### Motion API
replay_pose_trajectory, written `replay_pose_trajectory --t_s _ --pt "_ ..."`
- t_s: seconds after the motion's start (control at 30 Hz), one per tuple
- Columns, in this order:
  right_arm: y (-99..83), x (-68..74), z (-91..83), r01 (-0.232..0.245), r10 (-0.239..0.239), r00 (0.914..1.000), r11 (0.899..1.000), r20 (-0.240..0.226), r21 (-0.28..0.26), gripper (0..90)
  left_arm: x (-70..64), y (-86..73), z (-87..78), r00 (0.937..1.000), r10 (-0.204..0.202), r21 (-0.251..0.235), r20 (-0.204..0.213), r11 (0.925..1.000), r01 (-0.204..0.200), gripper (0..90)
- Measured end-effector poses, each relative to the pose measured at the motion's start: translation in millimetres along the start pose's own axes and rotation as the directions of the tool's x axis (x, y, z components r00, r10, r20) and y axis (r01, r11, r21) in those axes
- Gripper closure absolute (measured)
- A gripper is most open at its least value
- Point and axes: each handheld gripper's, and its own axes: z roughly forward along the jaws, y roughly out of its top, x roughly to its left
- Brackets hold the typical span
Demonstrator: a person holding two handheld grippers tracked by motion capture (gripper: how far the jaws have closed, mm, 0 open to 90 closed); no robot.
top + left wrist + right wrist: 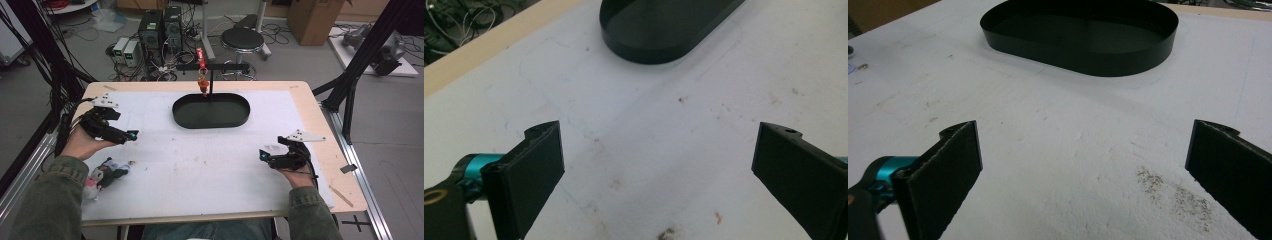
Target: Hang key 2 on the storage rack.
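Note:
A black oval tray point(210, 120) with a low wall sits at the far middle of the white mat; its inside looks bare. It lies ahead of both grippers, as the tray point(664, 45) in the left gripper view and the tray point(1128, 62) in the right gripper view. My left gripper point(131, 135) hovers at the left of the table, open point(659, 180), nothing between its jaws. My right gripper point(264, 155) is at the right, open too point(1083, 180), over bare mat. A small heap of soft toys point(102, 176) lies near the left forearm.
A black stand point(210, 75) with a red-orange part rises just behind the tray. The white mat point(200, 160) has brown specks and stains. The wooden table edge point(310, 100) runs along the right. Computers, a stool and cables stand on the floor beyond.

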Motion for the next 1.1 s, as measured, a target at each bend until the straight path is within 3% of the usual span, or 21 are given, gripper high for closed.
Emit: replay_pose_trajectory --t_s 0.43,0.63,1.1 --pt "-0.4 -0.4 0.3 0.01 -0.01 0.9999 1.0 0.01 0.005 0.8 4.0 -49.5 -17.6 0.9973 -0.072 0.014 -0.012 0.9973 0.073 6.8" --pt "-0.4 0.1 -0.1 0.005 -0.006 0.9999 1.0 0.011 0.003 0.8 6.2 -73.5 -23.0 0.9917 -0.127 0.009 -0.017 0.9918 0.127 6.8" --pt "-0.7 1.0 0.5 0.012 -0.013 0.9998 1.0 0.015 0.012 0.8 3.1 -108.9 -29.2 0.9878 -0.154 0.029 -0.024 0.9875 0.155 7.8"
